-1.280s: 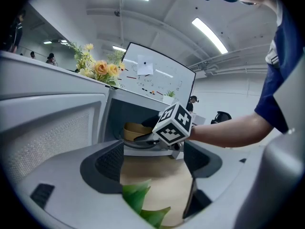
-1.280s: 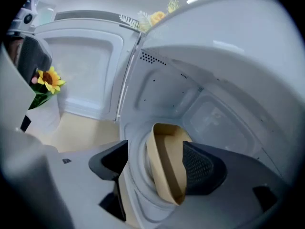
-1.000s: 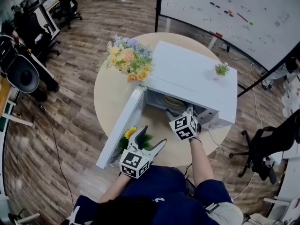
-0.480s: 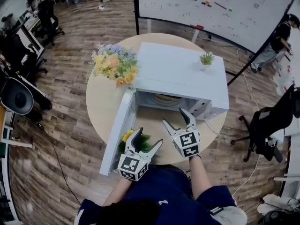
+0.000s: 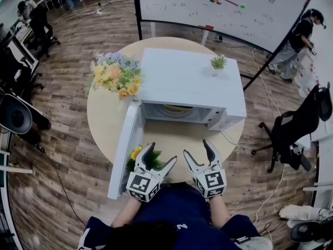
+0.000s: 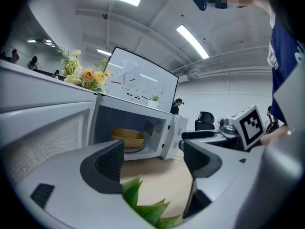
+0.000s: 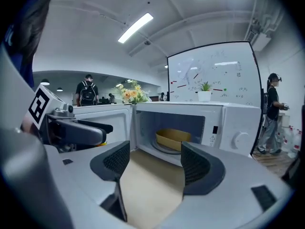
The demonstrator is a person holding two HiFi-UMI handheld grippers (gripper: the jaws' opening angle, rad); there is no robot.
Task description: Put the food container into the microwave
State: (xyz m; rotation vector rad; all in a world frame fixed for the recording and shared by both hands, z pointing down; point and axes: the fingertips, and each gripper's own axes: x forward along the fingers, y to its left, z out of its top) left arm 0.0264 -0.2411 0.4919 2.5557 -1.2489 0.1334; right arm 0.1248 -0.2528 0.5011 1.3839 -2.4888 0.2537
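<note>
The tan food container [image 7: 173,138] [image 6: 127,137] [image 5: 176,108] rests on the turntable inside the white microwave [image 5: 192,82], whose door [image 5: 124,147] hangs open to the left. My left gripper [image 5: 158,158] is open near the table's front edge, beside the door, with nothing between its fingers. My right gripper [image 5: 200,152] is open too, in front of the microwave's opening and well back from it, empty. Both gripper views look across the tabletop into the cavity.
A bouquet [image 5: 113,76] stands on the round table [image 5: 101,116] left of the microwave. A small potted plant [image 5: 219,62] sits on the microwave's top. Green leaves and a yellow flower [image 5: 138,155] lie under my left gripper. A whiteboard [image 5: 229,7] and office chairs surround the table.
My right gripper has come out of the microwave's opening, leaving the container inside, and drawn back to the table's front edge, open. The left gripper has barely moved.
</note>
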